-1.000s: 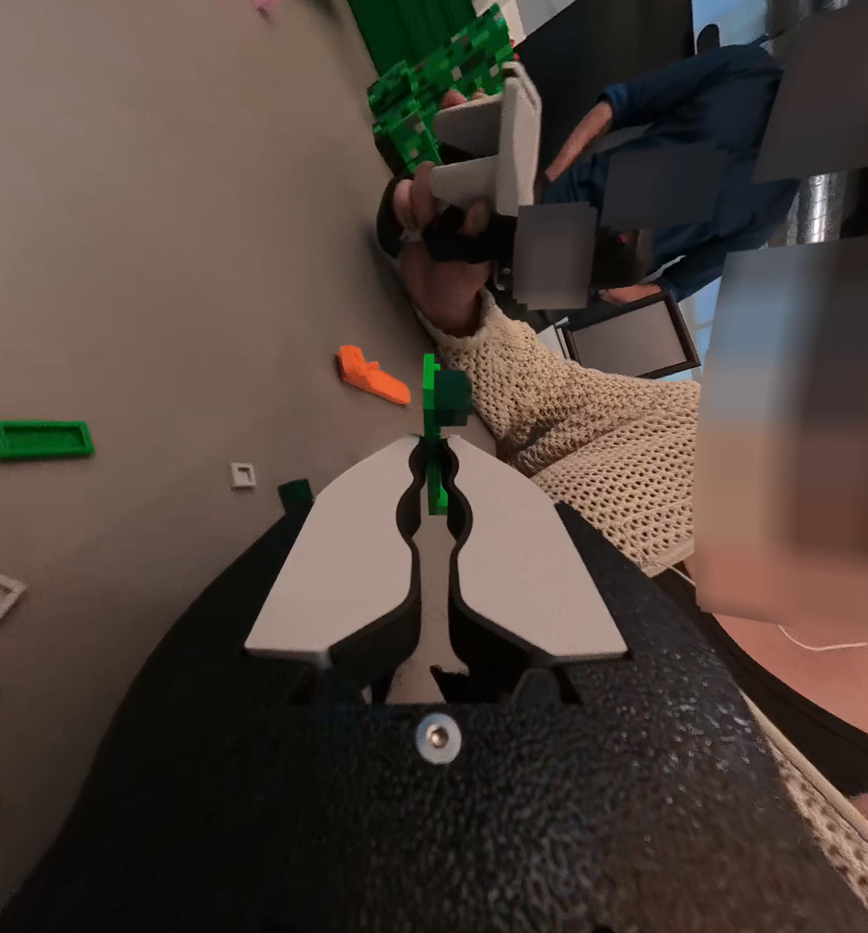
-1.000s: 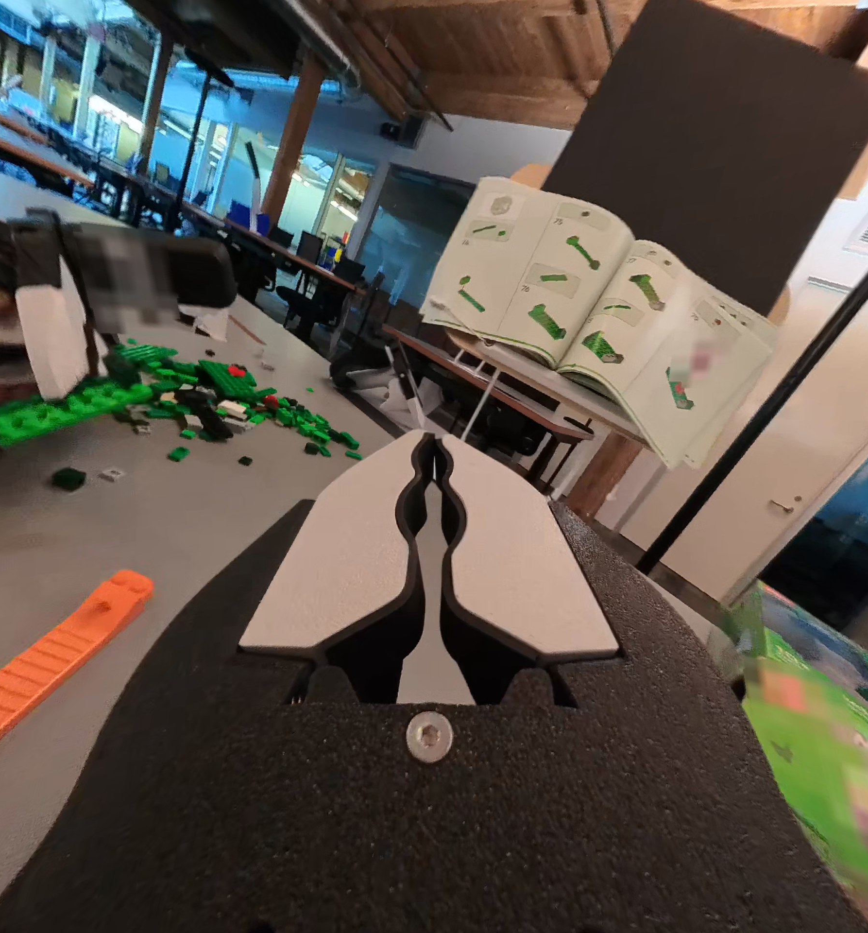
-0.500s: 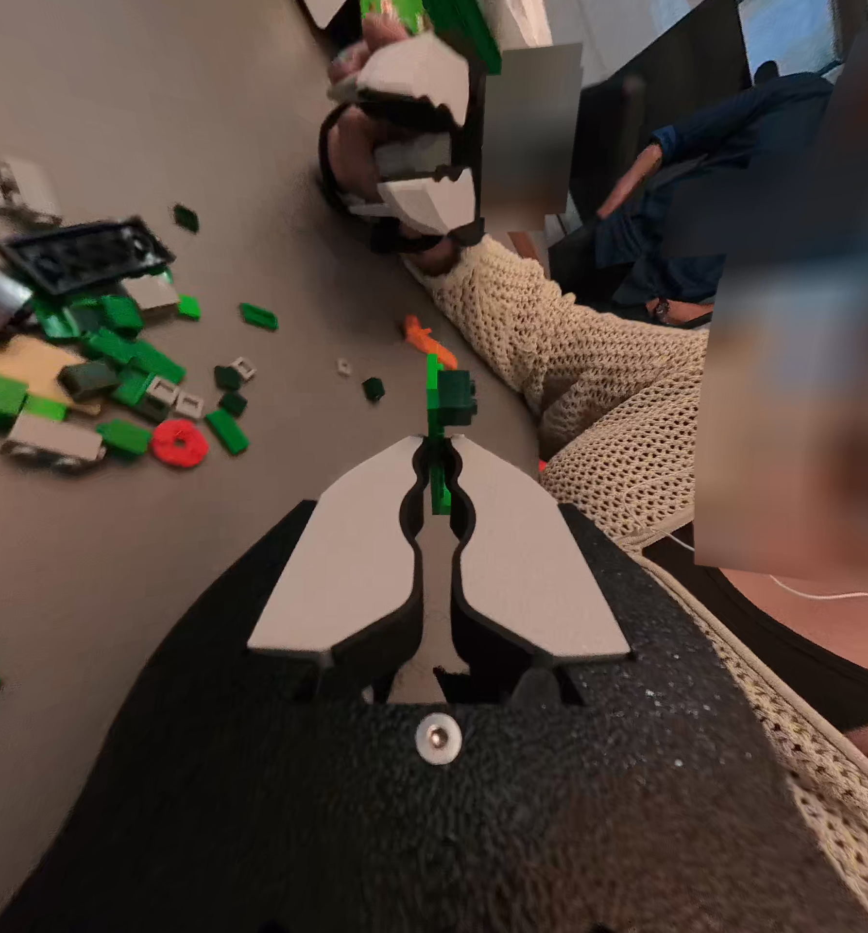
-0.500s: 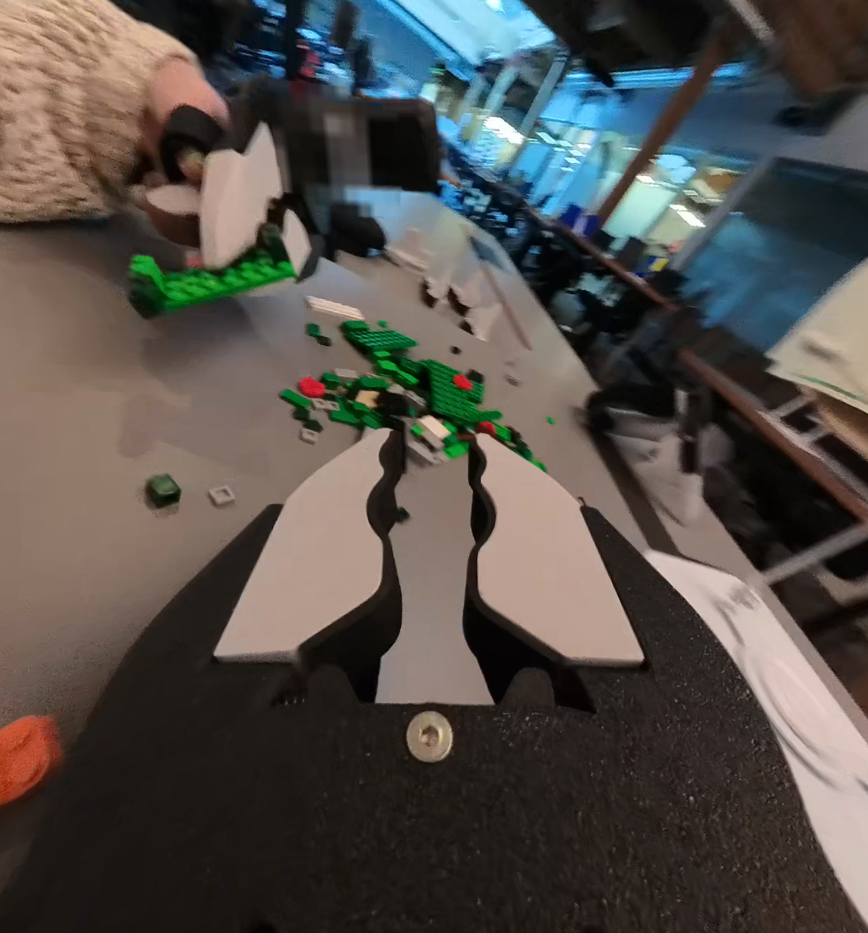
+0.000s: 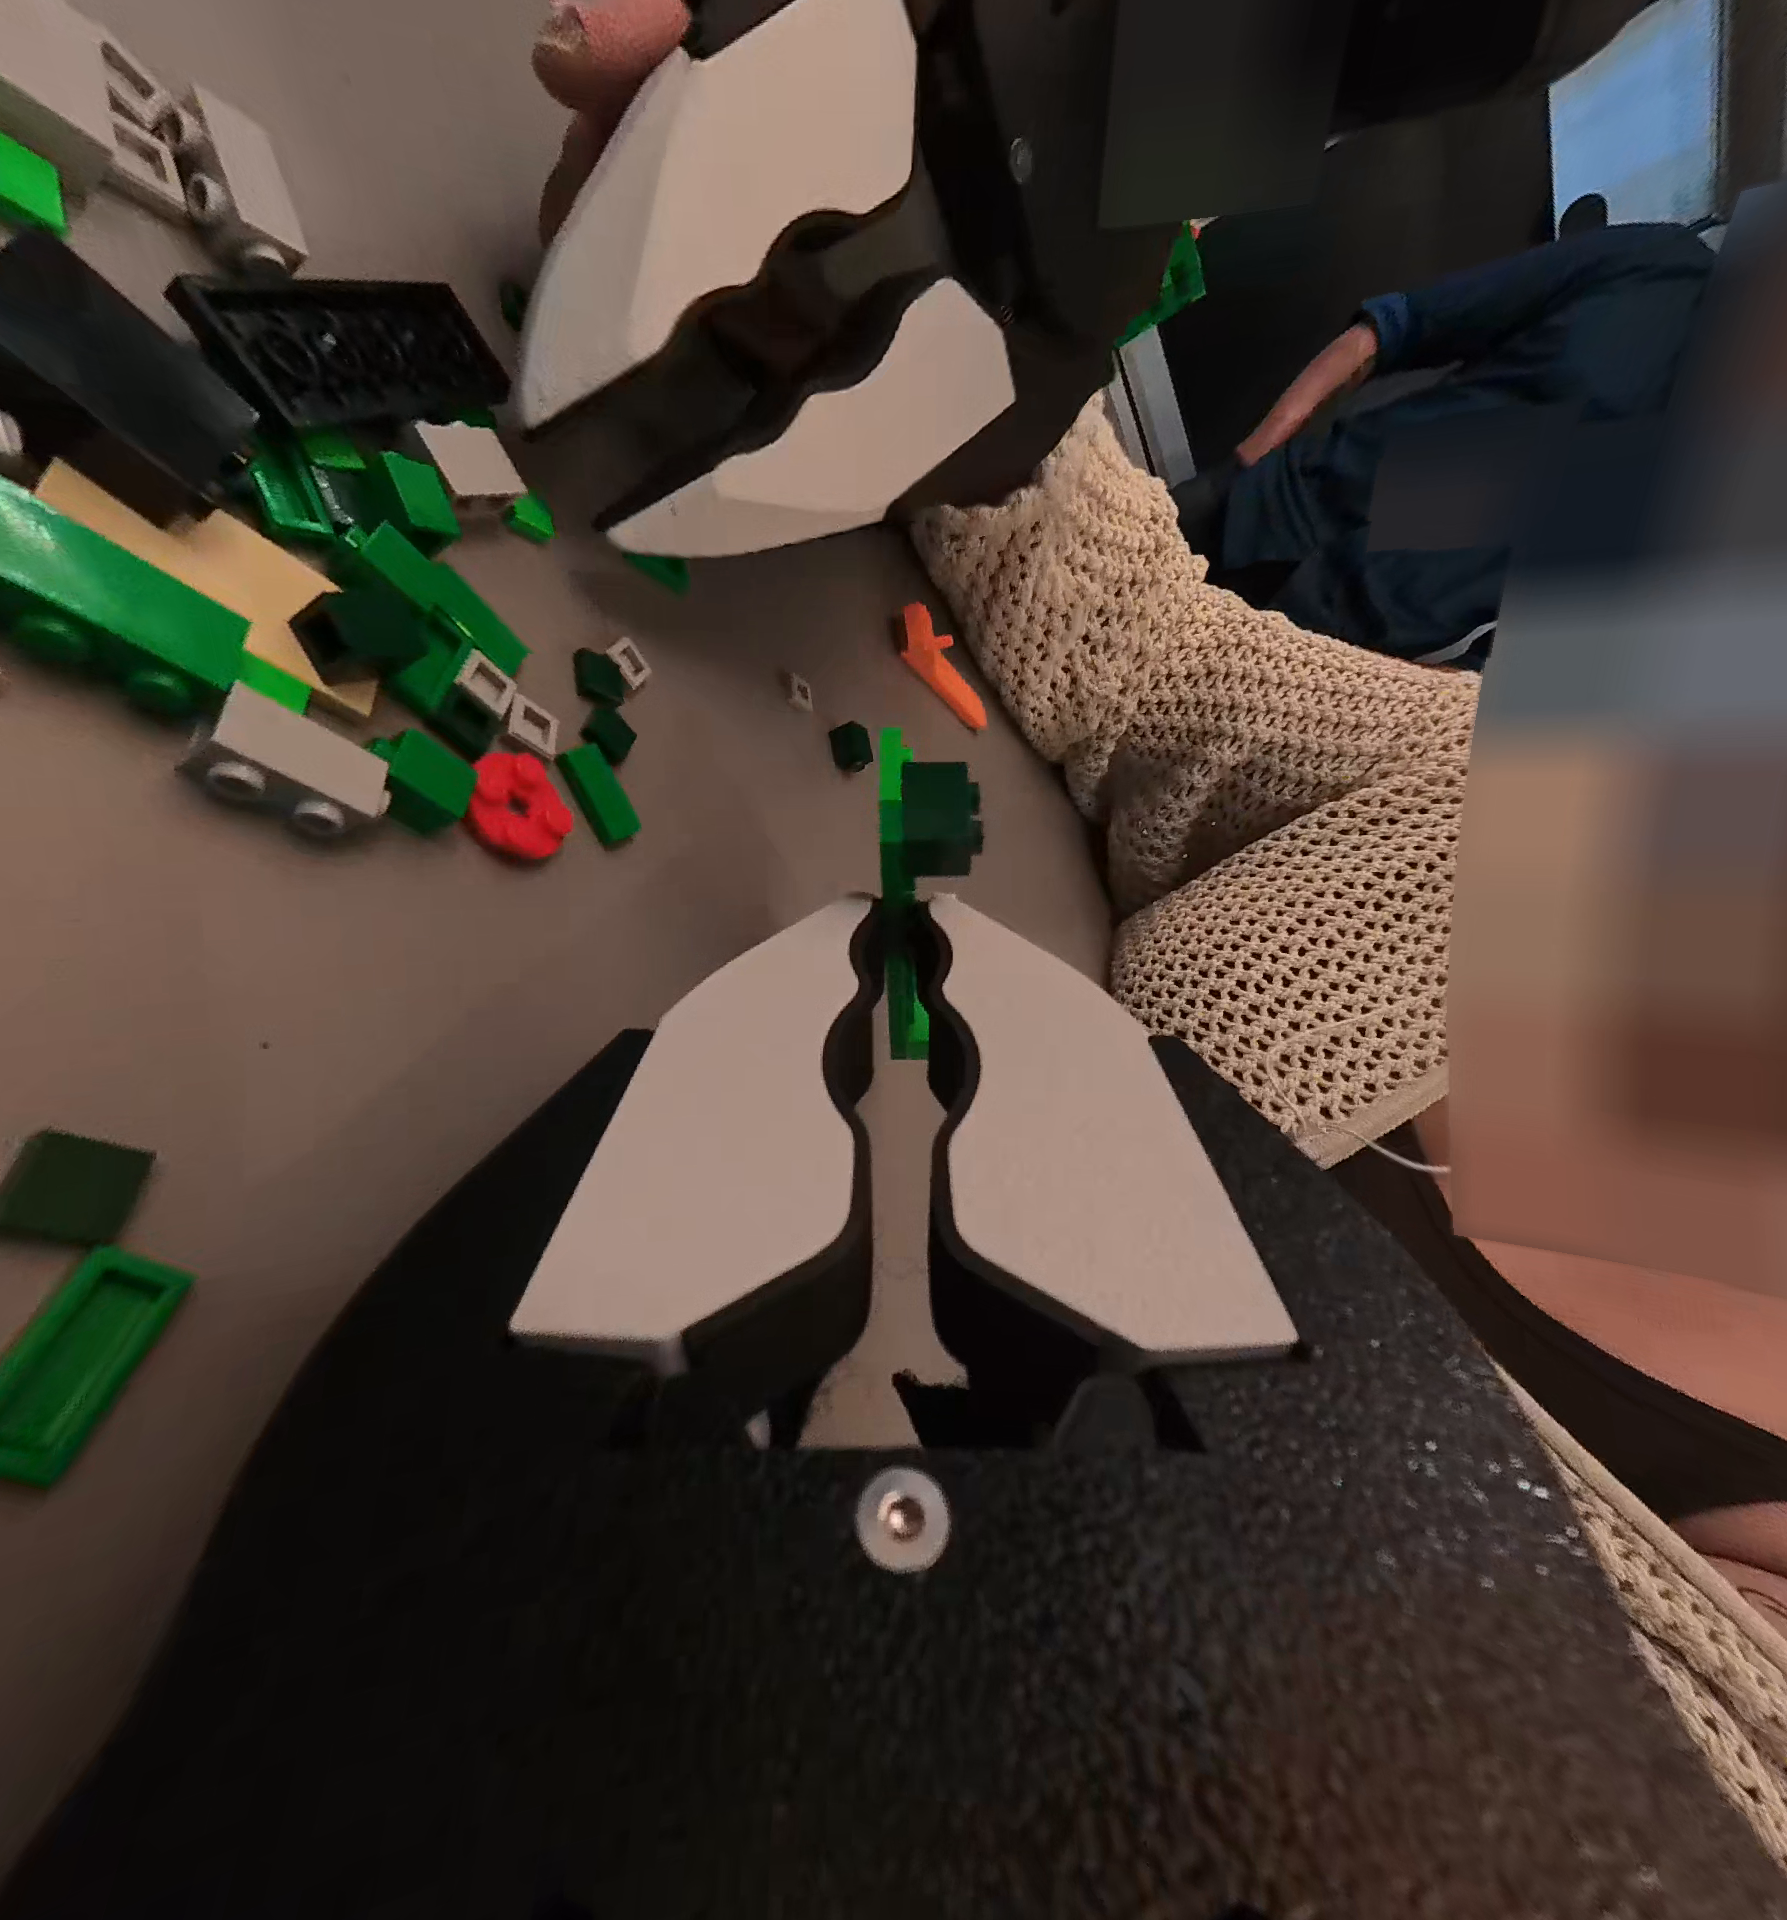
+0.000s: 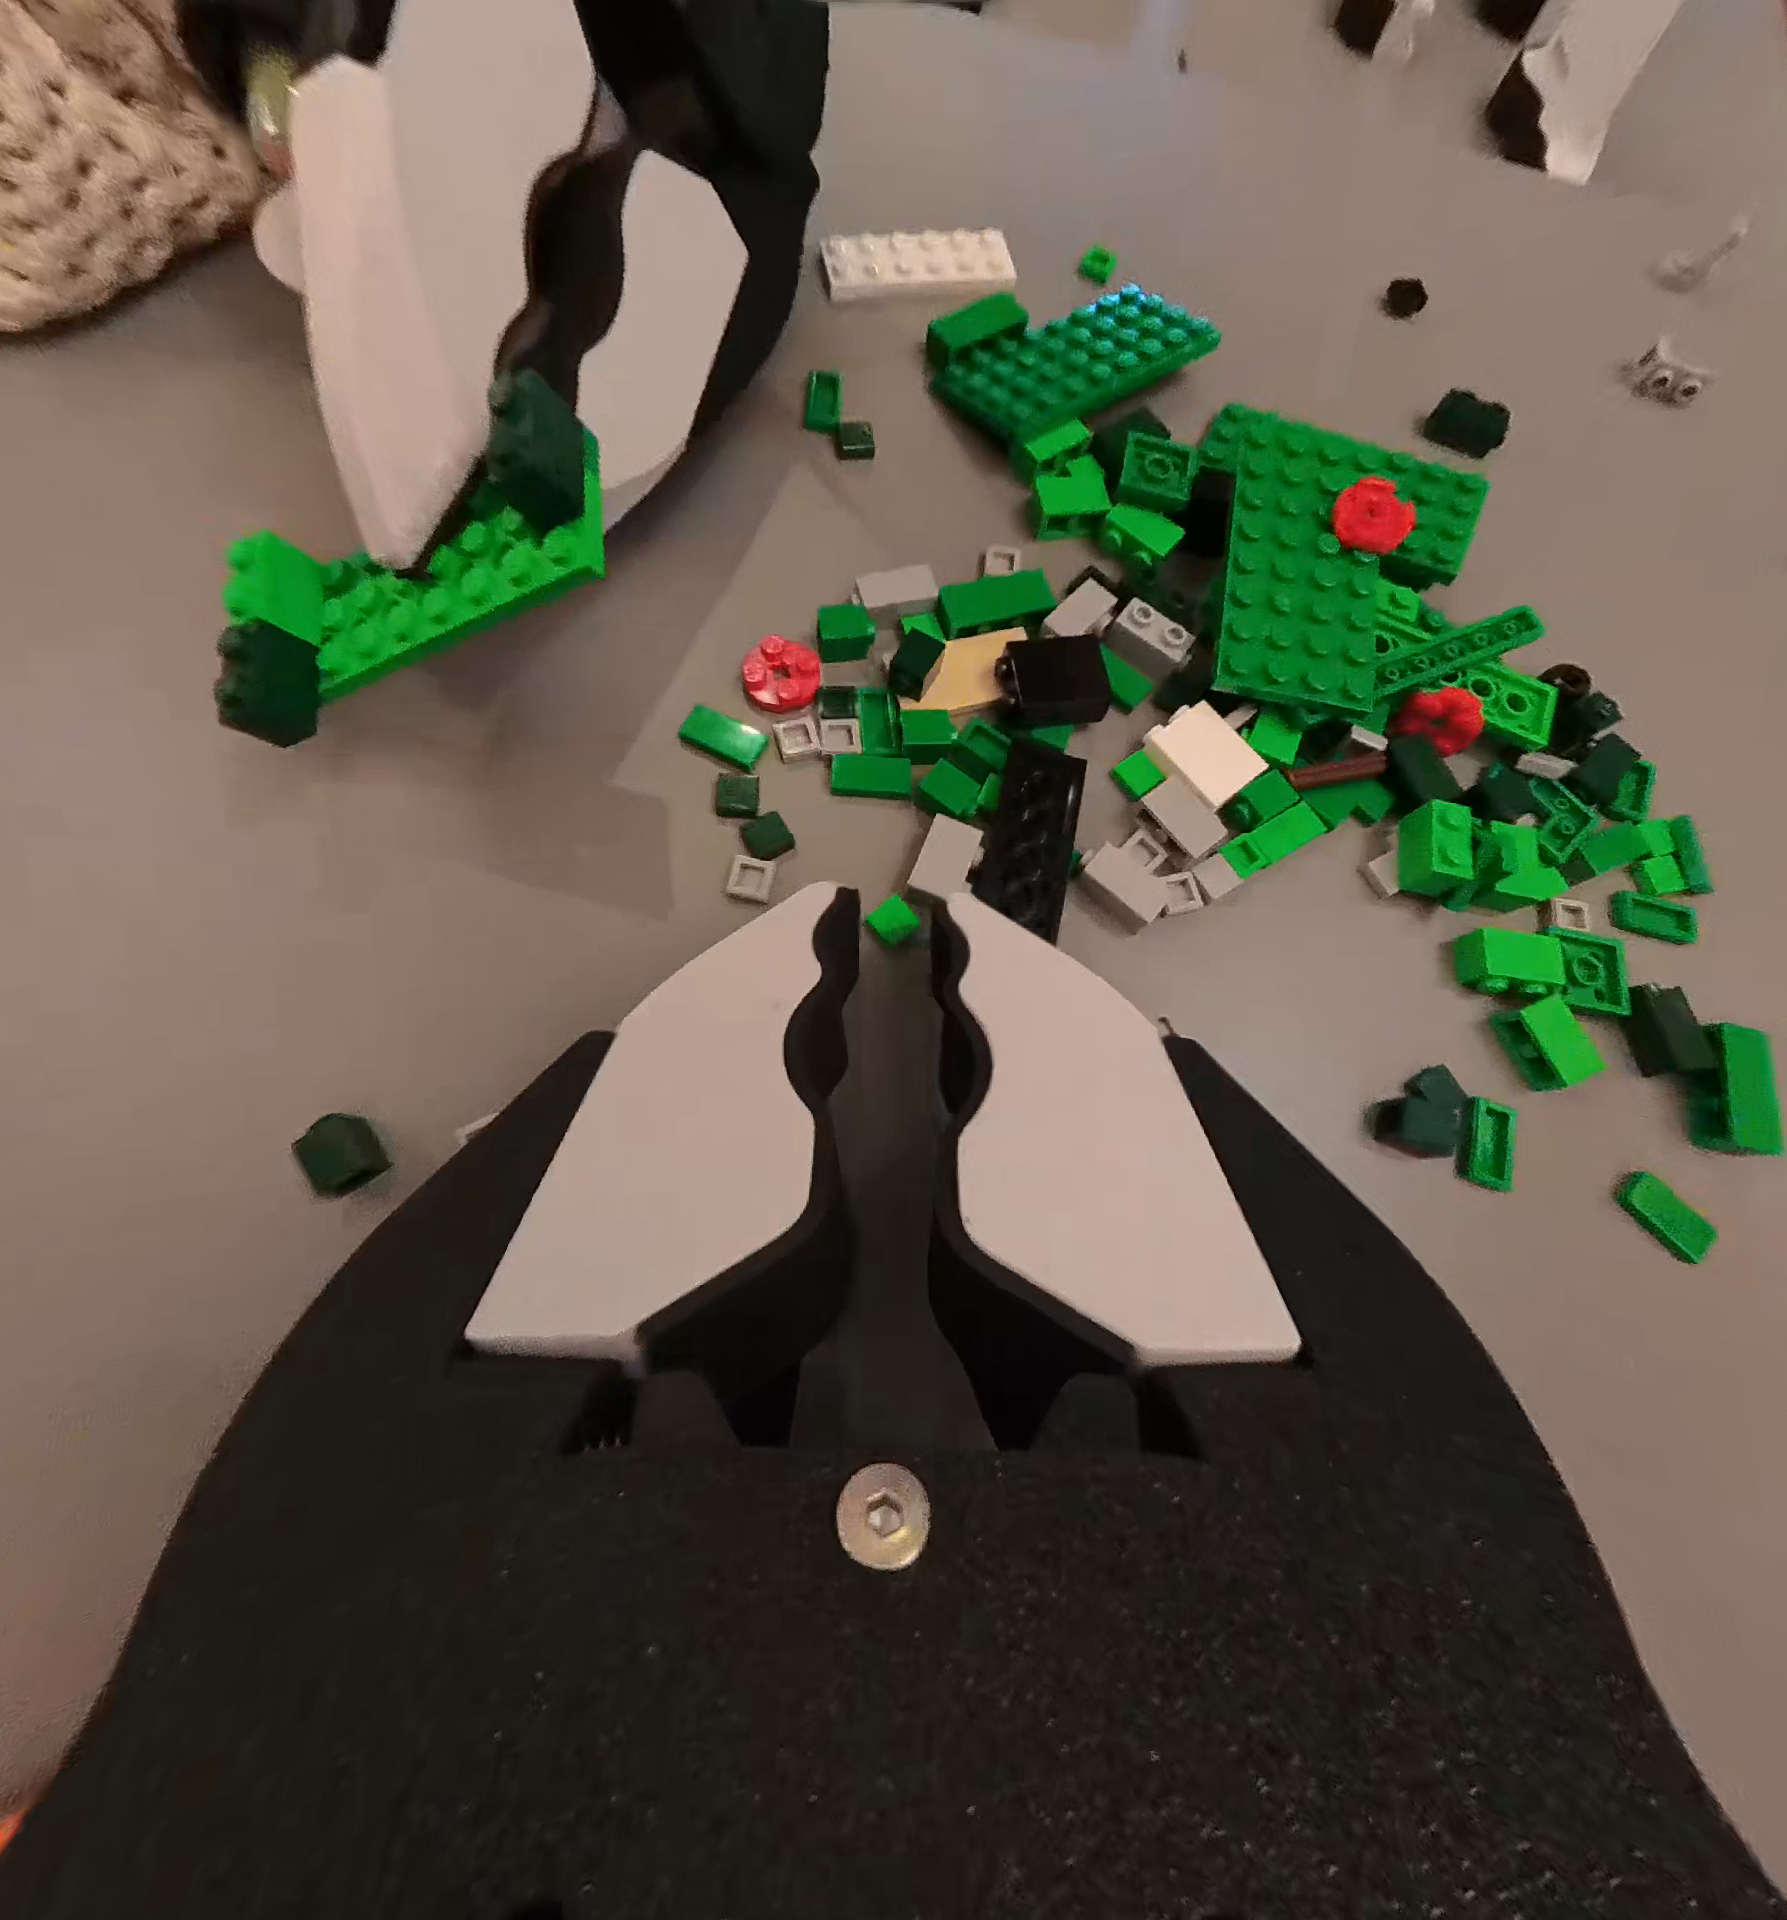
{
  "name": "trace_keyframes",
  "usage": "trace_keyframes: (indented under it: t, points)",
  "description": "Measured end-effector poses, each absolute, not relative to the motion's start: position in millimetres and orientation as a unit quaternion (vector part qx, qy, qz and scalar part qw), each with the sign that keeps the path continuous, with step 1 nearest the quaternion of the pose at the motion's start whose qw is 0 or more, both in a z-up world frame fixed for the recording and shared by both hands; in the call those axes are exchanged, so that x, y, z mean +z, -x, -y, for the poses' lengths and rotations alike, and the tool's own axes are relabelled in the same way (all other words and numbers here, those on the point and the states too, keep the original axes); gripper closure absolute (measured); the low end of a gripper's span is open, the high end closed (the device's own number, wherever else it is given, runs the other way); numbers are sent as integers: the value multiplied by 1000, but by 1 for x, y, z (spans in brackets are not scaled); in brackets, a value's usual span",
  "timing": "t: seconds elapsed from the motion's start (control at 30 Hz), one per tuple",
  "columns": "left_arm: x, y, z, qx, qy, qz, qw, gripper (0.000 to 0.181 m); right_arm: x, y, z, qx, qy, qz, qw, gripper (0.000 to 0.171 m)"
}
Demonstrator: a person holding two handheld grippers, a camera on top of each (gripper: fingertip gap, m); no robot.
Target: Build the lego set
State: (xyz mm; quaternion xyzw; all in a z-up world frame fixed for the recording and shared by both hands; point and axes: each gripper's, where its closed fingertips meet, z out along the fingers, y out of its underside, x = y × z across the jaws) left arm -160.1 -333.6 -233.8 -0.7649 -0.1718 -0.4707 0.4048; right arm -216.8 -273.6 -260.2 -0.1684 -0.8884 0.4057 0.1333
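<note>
Lighting: soft, even indoor light; left wrist view dimmer and warmer, right wrist view brighter and cooler. Shadows: faint, diffuse on the grey worktop (image 6: 193,935). Glare: small bluish sheen on a green plate (image 6: 1128,312). Distortion: strong wide-angle bending at edges. Blur: slight motion smear at frame margins; centres sharp.

No readable text, no labels, brands, numbers or signs on any brick, fingers or counter
</note>
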Motion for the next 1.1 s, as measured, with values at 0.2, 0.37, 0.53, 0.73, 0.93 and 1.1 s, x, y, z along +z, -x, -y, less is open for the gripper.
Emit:
trace_keyframes:
  t: [0.2,0.37,0.53,0.73,0.93,1.1]
  points:
    - [-233,161,334,-473,763,172,406,177,-263,228,277,381,185,895,140,155]
    - [-233,160,334,-473,763,172,405,177,-264,233,277,367,187,901,137,152]
    - [-233,161,334,-473,763,172,404,177,-267,233,280,361,168,908,129,160]
    - [-232,163,332,-472,760,175,411,177,-246,225,280,378,115,896,202,161]
    - [-218,155,318,-490,740,161,432,177,-214,175,236,323,1,853,410,161]
    - [-218,136,294,-502,742,146,420,177,-222,98,167,115,-91,846,513,162]
